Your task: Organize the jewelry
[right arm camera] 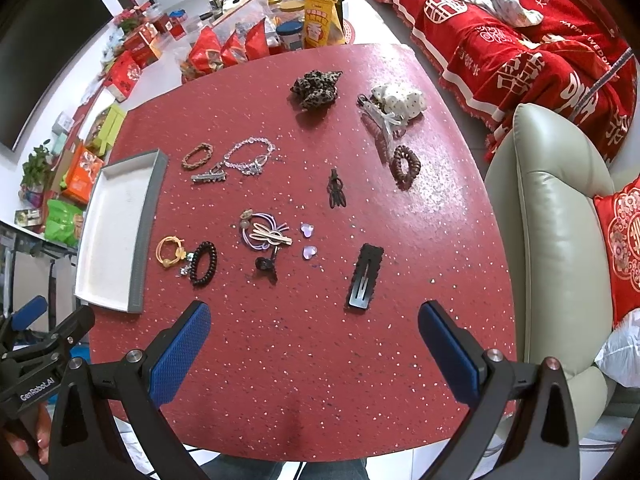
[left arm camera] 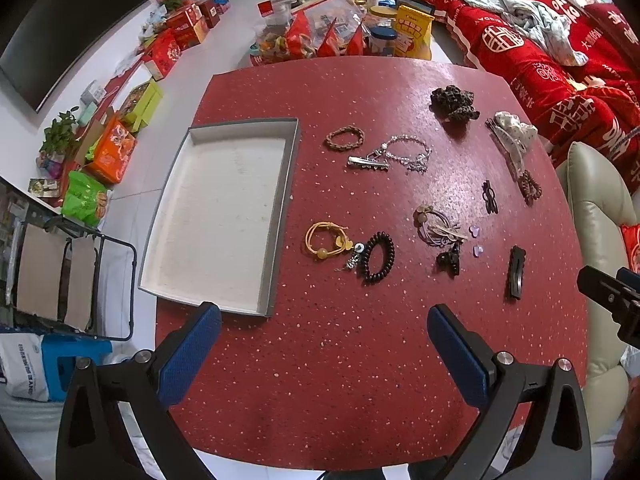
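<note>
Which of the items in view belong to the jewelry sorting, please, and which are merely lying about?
Belongs to the job:
shallow grey tray with white lining
silver chain bracelet
brown braided bracelet
black coiled hair tie
flat black rectangular hair clip

Just lying about:
yellow snack bag
red patterned sofa cover
pale green leather armchair

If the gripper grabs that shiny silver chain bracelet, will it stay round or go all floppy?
Probably floppy: the silver chain bracelet is made of small links lying in a loose, uneven loop on the red speckled table. It looks thin, so likely light. It lies against a silver clip, which might drag along.
</note>
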Motion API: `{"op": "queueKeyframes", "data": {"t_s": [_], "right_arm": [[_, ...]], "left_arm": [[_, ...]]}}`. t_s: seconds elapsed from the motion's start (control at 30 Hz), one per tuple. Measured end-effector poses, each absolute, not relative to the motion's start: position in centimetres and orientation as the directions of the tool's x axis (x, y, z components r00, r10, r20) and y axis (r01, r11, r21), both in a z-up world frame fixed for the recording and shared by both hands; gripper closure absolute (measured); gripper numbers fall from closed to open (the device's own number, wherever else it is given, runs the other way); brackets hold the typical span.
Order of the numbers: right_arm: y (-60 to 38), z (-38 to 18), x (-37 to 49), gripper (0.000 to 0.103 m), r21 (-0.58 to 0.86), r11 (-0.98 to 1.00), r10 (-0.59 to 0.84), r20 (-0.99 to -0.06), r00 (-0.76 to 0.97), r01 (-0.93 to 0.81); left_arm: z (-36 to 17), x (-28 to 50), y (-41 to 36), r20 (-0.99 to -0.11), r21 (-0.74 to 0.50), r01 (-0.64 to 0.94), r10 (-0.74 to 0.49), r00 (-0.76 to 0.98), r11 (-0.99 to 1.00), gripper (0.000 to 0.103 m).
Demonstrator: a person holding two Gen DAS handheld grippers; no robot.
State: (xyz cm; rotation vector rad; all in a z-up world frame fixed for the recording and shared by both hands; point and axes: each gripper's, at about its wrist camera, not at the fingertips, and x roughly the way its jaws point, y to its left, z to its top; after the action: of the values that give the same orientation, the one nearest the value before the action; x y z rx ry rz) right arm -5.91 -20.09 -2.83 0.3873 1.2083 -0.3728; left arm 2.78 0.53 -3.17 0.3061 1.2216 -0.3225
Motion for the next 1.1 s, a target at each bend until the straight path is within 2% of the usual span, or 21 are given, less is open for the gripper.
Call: {"op": "queueKeyframes", "data": {"t_s": [0.43,0.83,0.9,1.1], "right_arm": [[-21.9,-5.0,-7.0,0.000,0.093,0.851,-0.055,-0.963,0.264,0.517],[-24.2,-12.0,-8.2,0.000,0.084,0.802,-0.002,-0.990,0.143,0.591],[-24.3,-13.0,-8.0,0.000,0.087,0.797,0.010,-0.991,0.130,0.598],[-25.4,-16.2,-6.3,0.000,0.092,0.775,0.029,-0.993,0.111,0.625]], "left_arm": [[-6.1,3.0,0.3,-0.961,0.018,0.420,-0.100,0.257,0.908,0.000],[-12.9,3.0,-1.3,-0.978,-0.068,0.441,-0.146,0.146,0.895,0.000],[-13.9,3.3,-1.8,-0.980,-0.068,0.451,-0.144,0.138,0.890,0.013],[-17.0,4.7,-3.6,-0.981,-0.071,0.454,-0.144,0.129,0.888,0.014]]}}
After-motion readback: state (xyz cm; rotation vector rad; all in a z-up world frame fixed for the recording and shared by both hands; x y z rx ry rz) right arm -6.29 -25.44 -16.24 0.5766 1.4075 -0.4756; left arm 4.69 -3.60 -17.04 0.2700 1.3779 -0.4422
